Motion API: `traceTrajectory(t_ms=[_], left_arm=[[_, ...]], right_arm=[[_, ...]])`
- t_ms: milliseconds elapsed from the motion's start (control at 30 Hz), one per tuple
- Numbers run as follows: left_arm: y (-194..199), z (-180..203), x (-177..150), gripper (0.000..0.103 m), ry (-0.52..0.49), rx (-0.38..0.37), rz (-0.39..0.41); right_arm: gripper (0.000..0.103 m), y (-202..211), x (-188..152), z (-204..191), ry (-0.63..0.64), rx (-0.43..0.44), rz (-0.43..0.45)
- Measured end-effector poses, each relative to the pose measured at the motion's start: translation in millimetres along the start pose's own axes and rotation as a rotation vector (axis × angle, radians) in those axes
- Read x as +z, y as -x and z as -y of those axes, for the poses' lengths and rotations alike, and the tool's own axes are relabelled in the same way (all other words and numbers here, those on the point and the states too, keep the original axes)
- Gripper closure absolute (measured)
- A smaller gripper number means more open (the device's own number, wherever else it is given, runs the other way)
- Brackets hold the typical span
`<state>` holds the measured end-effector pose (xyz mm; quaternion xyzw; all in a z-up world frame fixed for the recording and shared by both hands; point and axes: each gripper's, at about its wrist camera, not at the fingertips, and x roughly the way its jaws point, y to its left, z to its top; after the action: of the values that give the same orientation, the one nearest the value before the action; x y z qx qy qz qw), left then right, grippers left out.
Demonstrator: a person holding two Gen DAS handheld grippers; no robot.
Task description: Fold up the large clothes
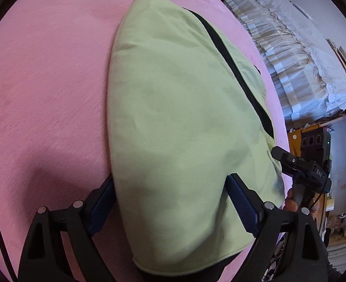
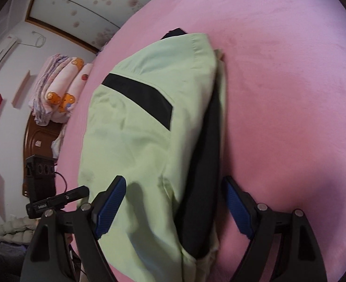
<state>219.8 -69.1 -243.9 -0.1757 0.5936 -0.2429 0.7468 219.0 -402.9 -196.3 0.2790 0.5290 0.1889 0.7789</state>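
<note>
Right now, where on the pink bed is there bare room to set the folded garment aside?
Bare pink bedspread lies left of the green garment in the left wrist view, and right of it in the right wrist view. It is crowded near the stacked quilts by the headboard.

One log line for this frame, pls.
stage: mid-fold | garment: green, black stripe, folded on pink bed | left gripper: open astride garment | right gripper: open astride garment

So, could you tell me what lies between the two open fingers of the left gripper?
The light-green garment: in the left wrist view its near end fills the gap between the left gripper fingers.
</note>
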Motion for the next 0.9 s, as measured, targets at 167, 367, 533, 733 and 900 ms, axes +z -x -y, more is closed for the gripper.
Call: traceTrajectory(t_ms=[167, 367, 533, 733, 900], left_arm=[[-10.6, 7.8, 12.6, 0.009, -0.02, -0.013, 0.006], [-13.7, 7.3, 16.7, 0.012, 0.002, -0.021, 0.03], [1.6, 27.9, 11.3, 0.049, -0.072, 0.071, 0.082], [38.1, 58.1, 5.4, 0.069, -0.145, 0.144, 0.143], [79.7, 59.1, -8.4, 0.07, -0.166, 0.156, 0.14]], right_arm=[[0.022, -20.6, 11.1, -9.0, 0.039, 0.053, -0.02], [0.068, -31.2, 17.8, -3.8, 0.034, 0.026, -0.028], [0.088, -26.3, 11.9, -18.6, 0.051, -0.009, -0.01], [0.093, -9.4, 3.8, -79.9, 0.169, -0.151, 0.031], [0.093, 3.9, -20.0, -127.2, 0.235, -0.226, 0.032]])
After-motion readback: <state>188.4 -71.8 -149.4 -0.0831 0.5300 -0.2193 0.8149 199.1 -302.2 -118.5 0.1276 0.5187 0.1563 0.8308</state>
